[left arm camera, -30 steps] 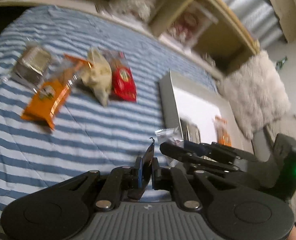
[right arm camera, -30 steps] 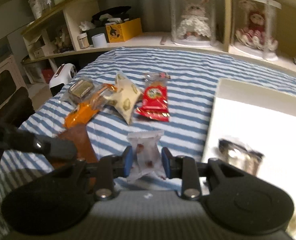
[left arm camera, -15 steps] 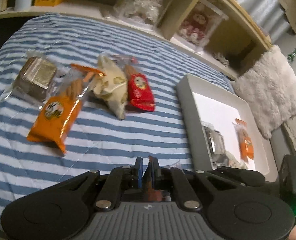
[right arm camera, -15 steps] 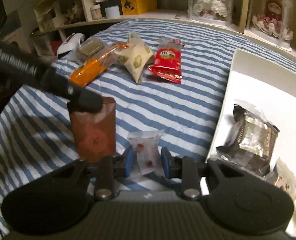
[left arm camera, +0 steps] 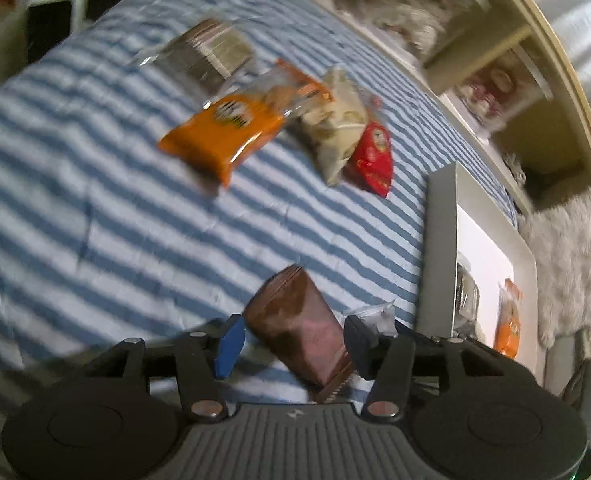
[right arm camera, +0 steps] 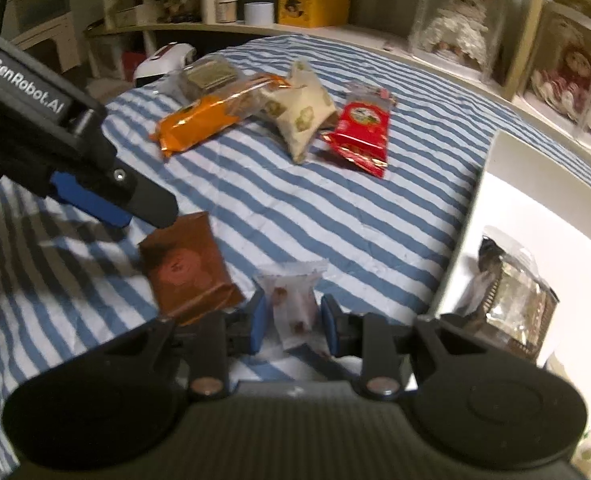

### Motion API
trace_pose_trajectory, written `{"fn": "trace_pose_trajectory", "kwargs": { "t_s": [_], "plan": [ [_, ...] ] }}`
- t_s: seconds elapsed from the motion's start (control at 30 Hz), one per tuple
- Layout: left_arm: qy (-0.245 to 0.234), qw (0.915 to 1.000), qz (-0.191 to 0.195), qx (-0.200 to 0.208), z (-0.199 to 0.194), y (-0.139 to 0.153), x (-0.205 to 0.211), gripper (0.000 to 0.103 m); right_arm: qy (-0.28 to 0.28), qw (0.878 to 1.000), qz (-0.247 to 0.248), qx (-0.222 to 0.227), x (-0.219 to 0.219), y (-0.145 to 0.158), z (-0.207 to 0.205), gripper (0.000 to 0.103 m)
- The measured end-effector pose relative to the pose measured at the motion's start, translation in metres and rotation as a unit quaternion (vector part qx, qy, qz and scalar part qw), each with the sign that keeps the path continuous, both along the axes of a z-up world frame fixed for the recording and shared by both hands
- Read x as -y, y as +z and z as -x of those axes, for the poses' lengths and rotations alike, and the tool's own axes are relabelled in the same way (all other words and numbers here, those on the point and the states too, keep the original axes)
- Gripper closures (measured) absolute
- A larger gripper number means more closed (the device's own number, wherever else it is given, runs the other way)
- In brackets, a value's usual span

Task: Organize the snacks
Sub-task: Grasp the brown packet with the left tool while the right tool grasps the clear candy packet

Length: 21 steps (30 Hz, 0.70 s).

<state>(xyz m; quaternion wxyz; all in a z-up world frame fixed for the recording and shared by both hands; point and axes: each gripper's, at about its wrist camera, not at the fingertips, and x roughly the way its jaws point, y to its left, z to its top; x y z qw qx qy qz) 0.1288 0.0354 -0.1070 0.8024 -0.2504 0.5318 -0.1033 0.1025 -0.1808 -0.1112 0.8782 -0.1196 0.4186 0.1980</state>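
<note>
Tongs of the left hand (left arm camera: 291, 340) are seen in the left wrist view with their jaws parted, having just been opening; a brown packet (left arm camera: 299, 332) lies between them on the striped bed cover (left arm camera: 115, 220), and neither blue pad is seen pressing on it, so it is judged released. Farther up the bed an orange packet (left arm camera: 223, 136), a cream pouch (left arm camera: 335, 136), a red packet (left arm camera: 375, 156) and a clear-wrapped brown block (left arm camera: 211, 56) are gathered close together, some overlapping. At the right a white tray (left arm camera: 439, 240) is seen, with a small orange packet (left arm camera: 509, 328) and a dark-wrapped item inside it. In the right wrist view the right tongs (right arm camera: 293, 324) are closed on a small clear sachet (right arm camera: 293, 300), which is held low over the bed cover just beside the tray's near wall (right arm camera: 467, 232). The brown packet (right arm camera: 189, 268) is shown flat on the cover to the left of the sachet, with the left tongs (right arm camera: 135, 208) just above its far edge. A foil-wrapped snack (right arm camera: 515, 300) already rests in the tray. The task is judged partly done: a few snacks are in the tray, while the four packets up the bed, the brown packet and the gripped sachet remain outside it. Whether the sachet touches the cover cannot be told.
</note>
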Motion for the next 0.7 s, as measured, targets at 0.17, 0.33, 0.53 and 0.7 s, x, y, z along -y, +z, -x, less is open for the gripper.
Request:
{"fn": "trace_pose_trajectory", "kwargs": {
  "t_s": [0.17,0.33,0.53,0.7],
  "plan": [
    [0.012,0.9991,0.029,-0.028,0.004,-0.012,0.006,0.047,0.034,0.999,0.007,0.002,-0.009,0.005,0.011,0.069],
    [0.005,0.9992,0.009,-0.037,0.005,-0.021,0.013,0.046,0.06,0.998,0.009,-0.012,-0.018,0.006,0.026,0.069],
    [-0.014,0.9994,-0.024,-0.018,0.009,-0.019,0.026,0.039,0.072,0.997,-0.012,-0.033,-0.023,0.008,0.034,0.069],
    [-0.025,0.9985,-0.049,-0.006,0.013,-0.018,0.035,0.038,0.069,0.995,-0.045,-0.064,-0.021,0.006,0.032,0.069]
  ]
}}
